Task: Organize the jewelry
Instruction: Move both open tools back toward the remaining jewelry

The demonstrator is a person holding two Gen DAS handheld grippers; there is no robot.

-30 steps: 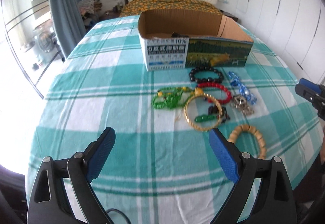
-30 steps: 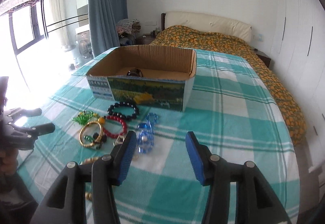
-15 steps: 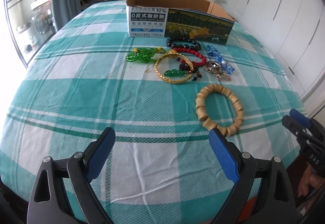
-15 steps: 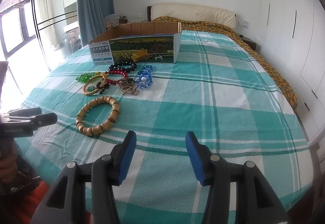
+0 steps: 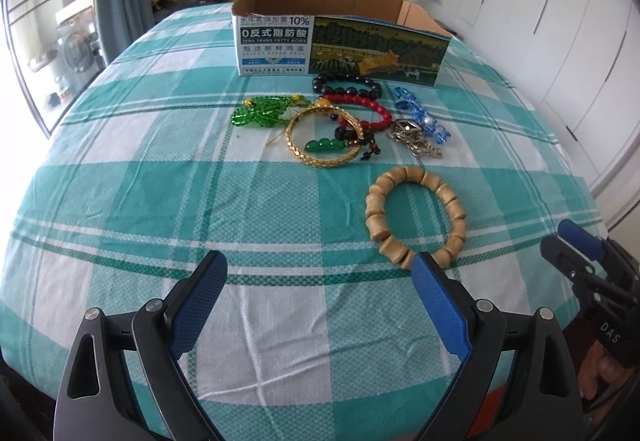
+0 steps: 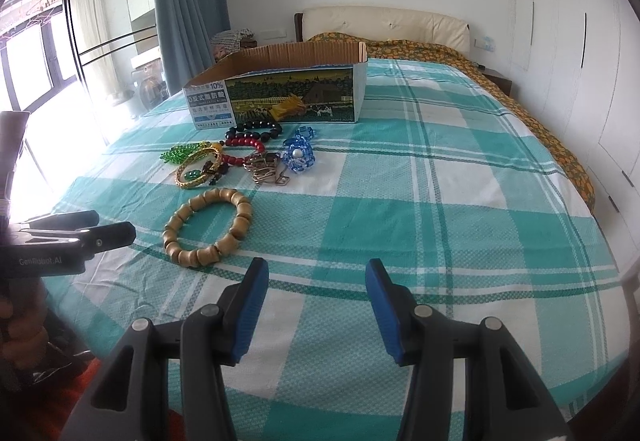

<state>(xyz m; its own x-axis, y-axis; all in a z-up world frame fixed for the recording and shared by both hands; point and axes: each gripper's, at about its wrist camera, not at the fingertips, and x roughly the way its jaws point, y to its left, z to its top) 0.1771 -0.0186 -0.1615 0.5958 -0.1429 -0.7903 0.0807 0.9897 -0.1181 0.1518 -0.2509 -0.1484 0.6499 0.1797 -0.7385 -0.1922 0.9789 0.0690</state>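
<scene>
A wooden bead bracelet (image 5: 416, 215) lies on the checked cloth nearest me; it also shows in the right wrist view (image 6: 208, 227). Behind it lie a gold bangle (image 5: 324, 137), a green bead piece (image 5: 260, 113), a red bead bracelet (image 5: 360, 107), a black bead bracelet (image 5: 346, 83), a blue crystal piece (image 5: 420, 115) and a metal chain (image 5: 414, 139). An open cardboard box (image 5: 340, 41) stands behind them. My left gripper (image 5: 320, 301) is open and empty, just short of the wooden bracelet. My right gripper (image 6: 316, 305) is open and empty, to the right of it.
The cloth covers a bed (image 6: 440, 169) with a headboard (image 6: 384, 25) at the far end. A window and blue curtain (image 6: 184, 1) are on the left, white wardrobe doors (image 5: 560, 41) on the right. The right gripper shows at the left wrist view's right edge (image 5: 580, 265).
Both grippers have pulled back and dropped low toward the near edge of the bed. The jewelry now lies farther ahead. Both stay open.
</scene>
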